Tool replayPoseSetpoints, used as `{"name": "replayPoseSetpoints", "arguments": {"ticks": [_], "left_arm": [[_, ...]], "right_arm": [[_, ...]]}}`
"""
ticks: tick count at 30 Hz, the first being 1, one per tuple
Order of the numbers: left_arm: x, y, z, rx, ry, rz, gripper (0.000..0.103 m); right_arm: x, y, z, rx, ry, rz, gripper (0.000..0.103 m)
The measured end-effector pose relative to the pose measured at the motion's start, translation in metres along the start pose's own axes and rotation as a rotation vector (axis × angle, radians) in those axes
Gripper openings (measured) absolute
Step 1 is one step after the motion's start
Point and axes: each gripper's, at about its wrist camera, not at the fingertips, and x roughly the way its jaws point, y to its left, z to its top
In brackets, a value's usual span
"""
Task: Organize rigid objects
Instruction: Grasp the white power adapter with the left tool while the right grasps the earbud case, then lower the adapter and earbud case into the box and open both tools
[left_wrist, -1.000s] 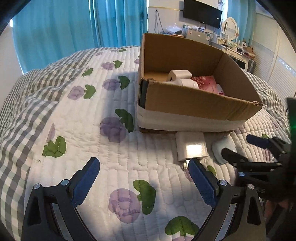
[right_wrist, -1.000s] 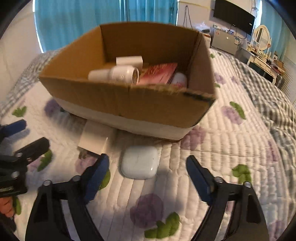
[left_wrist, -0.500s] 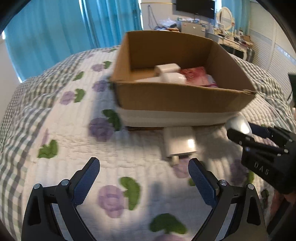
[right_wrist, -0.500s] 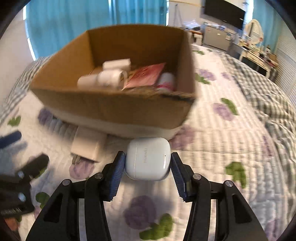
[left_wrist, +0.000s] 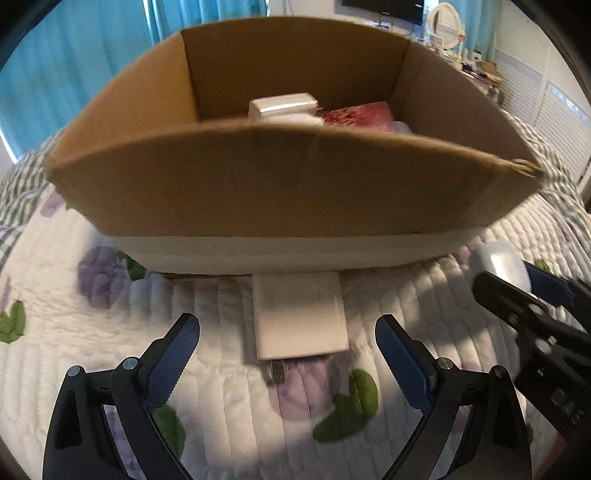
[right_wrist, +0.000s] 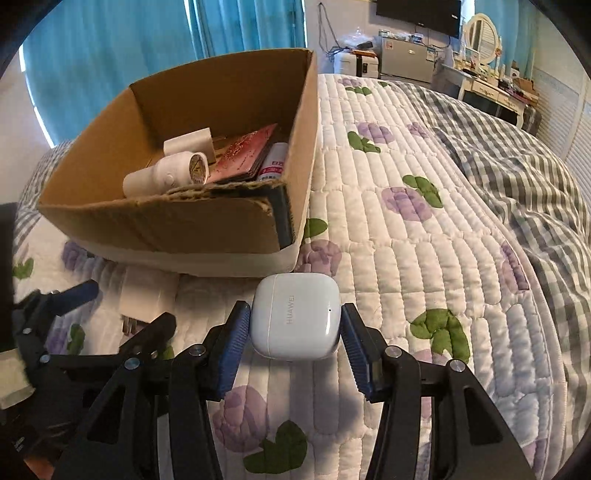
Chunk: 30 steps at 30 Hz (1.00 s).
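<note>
Right claw (right_wrist: 295, 325) angled down, clamped on the smooth rounded white earbud case (right_wrist: 295, 320) over the quilted bed (right_wrist: 424, 258); left claw (left_wrist: 286, 345) closing, nothing pinched, straddling the flat white charger (left_wrist: 301, 319) beside the cardboard box (left_wrist: 280, 184).

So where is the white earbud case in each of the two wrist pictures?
Left wrist view: the white earbud case is at the right edge, held in the right tongs, right of the cardboard box.
Right wrist view: the case is low in the centre, clamped between the blue pads.
Shared landmark: the white charger lying on the quilt in front of the box.
</note>
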Motion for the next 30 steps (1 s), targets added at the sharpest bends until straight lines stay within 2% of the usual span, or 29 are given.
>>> {"name": "replayPoseSetpoints", "arguments": {"ticks": [1, 3, 4, 6, 7, 8, 16, 19, 23, 30], "left_arm": [[0.004, 0.001, 0.000, -0.013, 0.007, 0.001, 0.094], [0.010, 0.000, -0.001, -0.014, 0.020, 0.003, 0.082], [0.012, -0.001, -0.002, -0.006, 0.022, 0.016, 0.080], [0.011, -0.002, -0.003, 0.007, 0.011, 0.013, 0.065], [0.008, -0.002, -0.004, 0.010, 0.006, 0.002, 0.062], [0.006, -0.002, -0.004, 0.017, 0.006, -0.018, 0.051], [-0.025, 0.005, -0.019, 0.010, 0.012, -0.055, 0.051], [-0.044, 0.005, -0.028, 0.039, 0.001, -0.056, 0.051], [-0.074, 0.005, -0.038, 0.083, -0.030, -0.057, 0.051], [-0.127, 0.011, -0.032, 0.076, -0.110, -0.079, 0.051]], "right_arm": [[0.000, 0.000, 0.000, 0.001, 0.002, -0.003, 0.050], [0.002, 0.000, 0.001, 0.001, 0.006, -0.003, 0.050], [0.003, 0.000, 0.001, 0.001, 0.009, -0.003, 0.050], [0.004, 0.000, 0.001, 0.001, 0.014, -0.002, 0.050], [0.005, 0.000, 0.000, 0.002, 0.016, -0.003, 0.050], [0.005, 0.000, 0.000, 0.002, 0.016, -0.004, 0.050], [-0.006, 0.000, -0.003, 0.002, -0.018, -0.002, 0.050], [-0.016, 0.004, -0.007, -0.011, -0.029, 0.000, 0.050], [-0.029, 0.008, -0.010, -0.020, -0.039, 0.022, 0.050], [-0.074, 0.010, -0.005, -0.039, -0.105, 0.019, 0.050]]}}
